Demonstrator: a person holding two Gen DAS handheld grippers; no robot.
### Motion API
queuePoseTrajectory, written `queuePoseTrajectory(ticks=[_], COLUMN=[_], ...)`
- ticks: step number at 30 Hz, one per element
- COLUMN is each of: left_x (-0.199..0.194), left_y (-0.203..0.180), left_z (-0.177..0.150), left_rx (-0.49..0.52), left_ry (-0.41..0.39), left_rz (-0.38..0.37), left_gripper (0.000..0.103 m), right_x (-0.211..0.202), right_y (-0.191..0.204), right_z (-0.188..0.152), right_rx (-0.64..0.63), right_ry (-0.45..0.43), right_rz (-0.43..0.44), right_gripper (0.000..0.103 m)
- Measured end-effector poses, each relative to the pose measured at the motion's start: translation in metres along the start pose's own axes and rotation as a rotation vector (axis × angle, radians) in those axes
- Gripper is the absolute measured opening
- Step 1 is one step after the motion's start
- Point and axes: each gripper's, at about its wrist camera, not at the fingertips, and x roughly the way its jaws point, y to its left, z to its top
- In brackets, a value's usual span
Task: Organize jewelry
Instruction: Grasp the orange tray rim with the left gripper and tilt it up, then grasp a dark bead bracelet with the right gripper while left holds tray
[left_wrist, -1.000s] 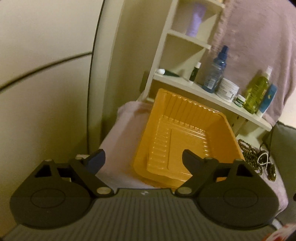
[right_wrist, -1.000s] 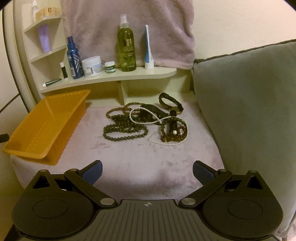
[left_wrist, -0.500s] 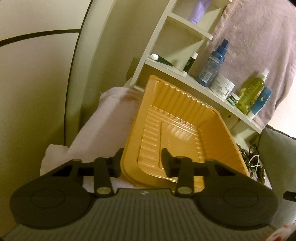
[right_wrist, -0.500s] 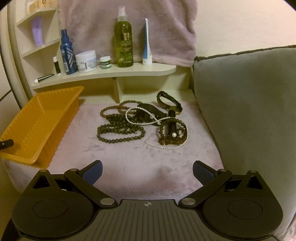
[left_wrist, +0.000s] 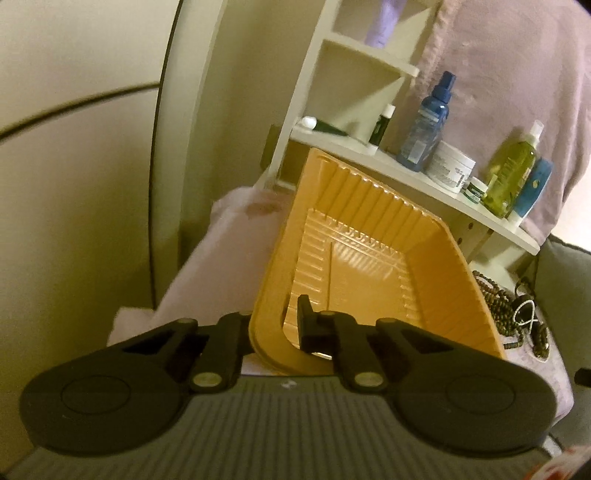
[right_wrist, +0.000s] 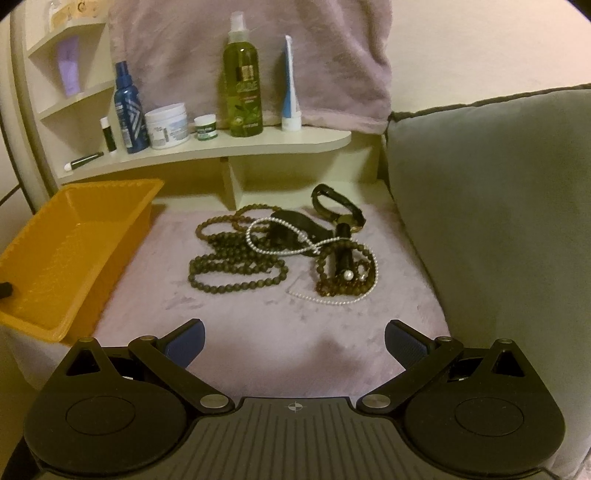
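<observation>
Left wrist view: the left gripper (left_wrist: 271, 328) has its fingers pinched on the near corner rim of the orange tray (left_wrist: 369, 266), one finger outside the wall, the other inside. The tray sits tilted in this view, on the left edge of the mauve cloth (left_wrist: 229, 243). The grip is probably meant to steady the tray or draw it nearer as the bin for the jewelry. The gripper points downward at a slant. The beads (left_wrist: 496, 301) lie beyond the tray's far side, toward the cloth's right edge.

Right wrist view: the right gripper (right_wrist: 294, 341) hovers over the cloth's near edge, fingers spread wide, nothing between them. It slants down toward the jewelry pile (right_wrist: 284, 251): dark bead strands, a pearl string (right_wrist: 280, 243) and a dark strap (right_wrist: 334, 203), tangled together mid-cloth toward the back edge, below the shelf (right_wrist: 258, 146). The tray is empty at the left edge. Likely next is a reach for one strand; the tangle may drag its neighbours along.
</observation>
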Motion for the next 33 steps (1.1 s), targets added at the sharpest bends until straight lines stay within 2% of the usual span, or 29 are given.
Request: queuePoseTrajectory(ticks=[9, 12, 14, 16, 22, 25, 29, 33], left_x=[-0.028, -0.033, -0.035, -0.036, -0.037, -0.037, -0.038, -0.039], left_y=[-0.053, -0.073, -0.083, -0.092, -0.106, -0.109, -0.111, -0.111], left_z=[0.014, 0.014, 0.013, 0.012, 0.013, 0.014, 0.015, 0.014], left_rx=[0.228, 0.297, 0.326, 0.348, 0.382, 0.384, 0.391, 0.391], left_ry=[-0.053, -0.070, -0.078, -0.081, -0.076, -0.072, -0.074, -0.075], left_rz=[0.125, 0.160, 0.180, 0.193, 0.210, 0.215, 0.218, 0.216], left_gripper=[0.008, 0.008, 0.008, 0.007, 0.006, 0.006, 0.006, 0.006], right_x=[0.027, 0.043, 0.053, 0.061, 0.079, 0.090, 0.099, 0.104], right_y=[-0.030, -0.041, -0.049, -0.055, -0.043, -0.032, -0.015, -0.003], right_z=[0.008, 0.013, 0.017, 0.019, 0.022, 0.022, 0.022, 0.019], right_rx=[0.011, 0.006, 0.021, 0.025, -0.070, -0.125, -0.228, -0.294], right_ry=[-0.087, -0.096, -0.090, -0.092, -0.093, -0.077, -0.081, -0.057], right_rz=[-0.028, -0.023, -0.020, -0.012, 0.049, 0.037, -0.034, -0.058], right_gripper=[0.102, 0.083, 0.078, 0.066, 0.036, 0.034, 0.034, 0.024])
